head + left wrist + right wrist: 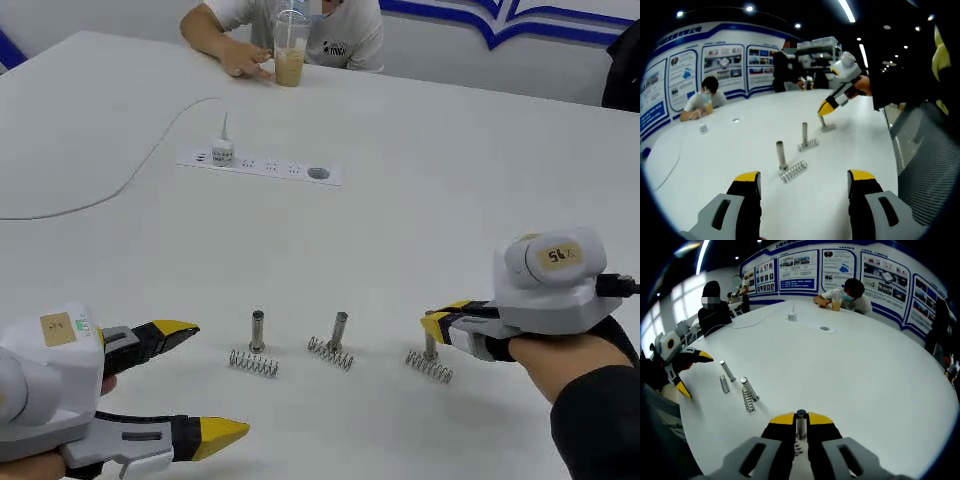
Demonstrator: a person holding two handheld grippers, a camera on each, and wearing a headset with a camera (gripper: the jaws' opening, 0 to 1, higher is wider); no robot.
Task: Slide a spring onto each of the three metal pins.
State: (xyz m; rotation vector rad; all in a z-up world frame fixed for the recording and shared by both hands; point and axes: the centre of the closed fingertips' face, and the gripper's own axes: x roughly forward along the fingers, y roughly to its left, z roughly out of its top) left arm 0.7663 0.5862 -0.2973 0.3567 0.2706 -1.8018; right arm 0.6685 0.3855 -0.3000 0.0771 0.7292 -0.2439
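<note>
Three short metal pins stand in a row on the white table [420, 200]: left pin [257, 329], middle pin [339, 329], right pin [430, 346]. A coil spring lies at the foot of each: left spring [253, 362], middle spring [330, 353], right spring [429, 367]. My right gripper [436, 326] is shut on the right pin [800, 425], its yellow tips pinching it near the top. My left gripper [200, 380] hangs open at the lower left, short of the left pin [781, 154] and its spring [793, 171], with nothing between the fingertips [746, 177].
A white power strip [260, 166] with a plug [222, 151] and a trailing cable lies further back. At the far edge a person sits with an iced drink cup [290, 50]. Another person in black [715, 310] sits to the side.
</note>
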